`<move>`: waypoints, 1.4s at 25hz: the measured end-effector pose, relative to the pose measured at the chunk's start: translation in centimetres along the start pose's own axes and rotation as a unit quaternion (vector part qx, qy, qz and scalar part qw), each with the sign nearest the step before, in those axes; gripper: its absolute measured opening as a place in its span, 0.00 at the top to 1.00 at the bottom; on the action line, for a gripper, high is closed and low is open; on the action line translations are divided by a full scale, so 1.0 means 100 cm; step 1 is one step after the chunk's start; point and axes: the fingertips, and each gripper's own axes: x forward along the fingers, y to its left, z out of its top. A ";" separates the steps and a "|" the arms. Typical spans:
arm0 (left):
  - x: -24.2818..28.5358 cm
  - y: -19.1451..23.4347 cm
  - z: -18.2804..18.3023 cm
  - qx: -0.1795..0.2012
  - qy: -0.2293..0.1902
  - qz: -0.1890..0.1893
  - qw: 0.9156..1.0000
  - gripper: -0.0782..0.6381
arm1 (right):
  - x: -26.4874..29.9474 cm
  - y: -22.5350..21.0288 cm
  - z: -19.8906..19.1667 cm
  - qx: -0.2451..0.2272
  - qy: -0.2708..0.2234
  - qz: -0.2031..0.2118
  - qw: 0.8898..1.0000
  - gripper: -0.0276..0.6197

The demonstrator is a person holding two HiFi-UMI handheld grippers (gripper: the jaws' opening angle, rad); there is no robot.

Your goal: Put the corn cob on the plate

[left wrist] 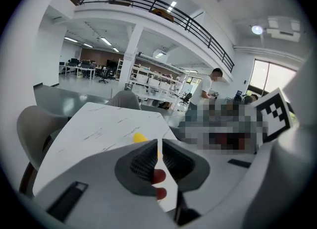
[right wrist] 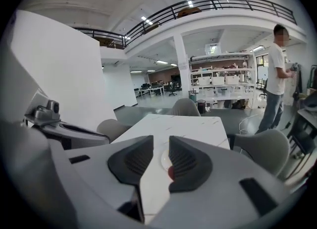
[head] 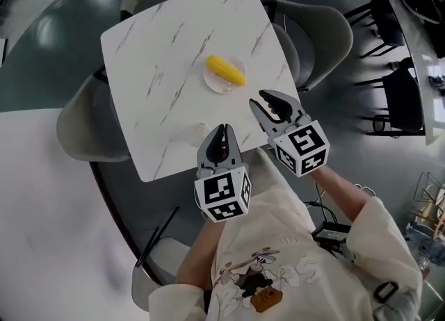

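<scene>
Corn cob (head: 226, 70) lies on plate (head: 217, 88) — left gripper (head: 224, 130) seemingly closed.

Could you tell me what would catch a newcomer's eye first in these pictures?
The bright yellow corn cob, lying on a small white plate toward the right of the marbled white table. Next, the two marker-cubed claws held at the table's near edge: the left claw shut, the right claw open and empty.

Left tongs (head: 224, 128), right tongs (head: 262, 99): grey, dark ribbed pads (right wrist: 136, 161), black-white marker cubes (head: 224, 198); cream sweatshirt (head: 292, 257), print seemingly cartoon.
</scene>
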 end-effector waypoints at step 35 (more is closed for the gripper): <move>-0.217 -0.030 -0.054 0.015 -0.010 -0.100 0.995 0.84 | -0.208 0.156 0.022 0.025 -0.100 0.009 0.995 0.92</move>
